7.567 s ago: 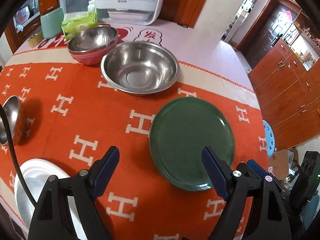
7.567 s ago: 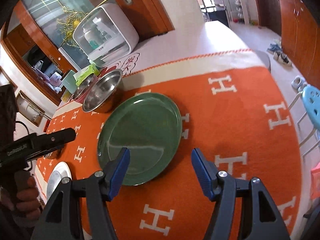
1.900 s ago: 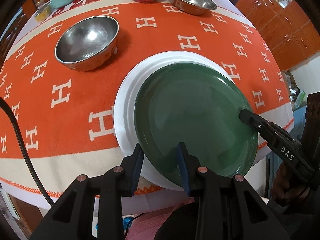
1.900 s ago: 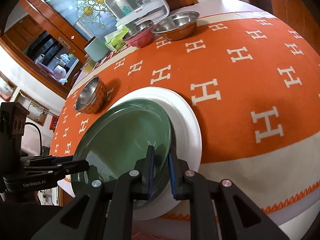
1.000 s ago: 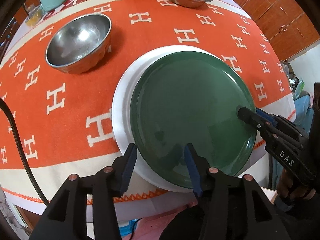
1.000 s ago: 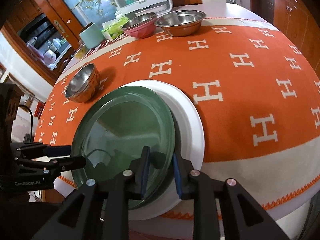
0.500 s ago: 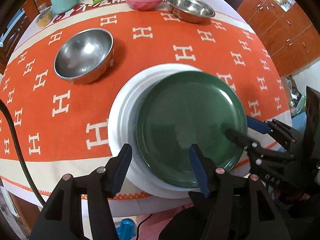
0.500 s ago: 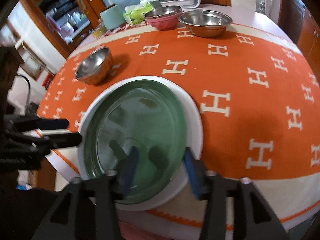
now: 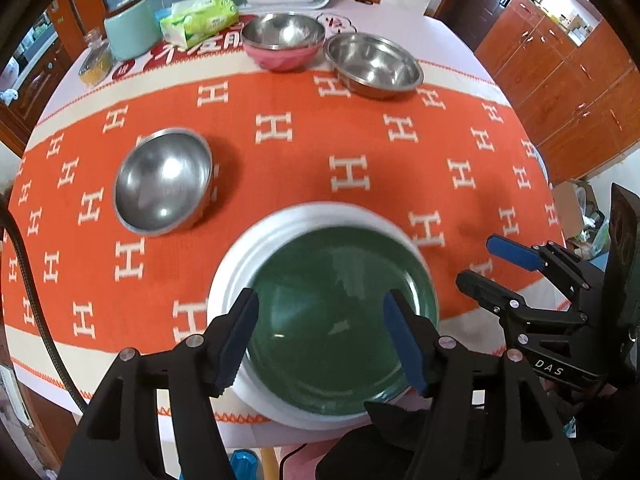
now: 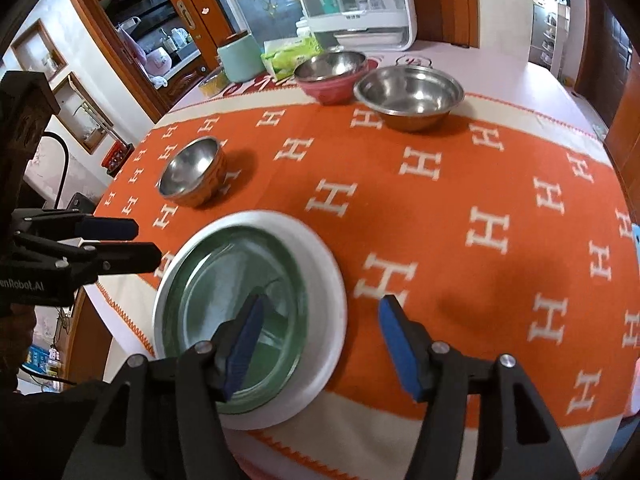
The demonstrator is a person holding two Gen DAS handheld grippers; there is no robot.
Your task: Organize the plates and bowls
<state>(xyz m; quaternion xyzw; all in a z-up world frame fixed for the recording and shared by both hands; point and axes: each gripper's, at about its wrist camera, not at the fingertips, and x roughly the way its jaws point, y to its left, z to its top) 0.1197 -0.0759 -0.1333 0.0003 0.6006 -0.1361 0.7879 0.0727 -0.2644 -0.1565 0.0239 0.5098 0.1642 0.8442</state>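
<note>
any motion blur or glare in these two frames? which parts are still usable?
Left wrist: plates smeared by motion, green plate on white plate has soft rims; small steel bowl slightly soft with bright glints. Right wrist: plates again blurred, far bowls sharper, window reflections on the green plate. Both: strong fisheye bending and dark corners.

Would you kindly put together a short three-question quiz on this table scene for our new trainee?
1. True or false: the green plate lies on the white plate.
2. How many bowls are on the tablecloth?
3. Which bowl is nested in another: A) the small steel bowl, B) the steel bowl in the pink bowl, C) the wide steel bowl?

Key: 1 true; 2 four; 3 B.
</note>
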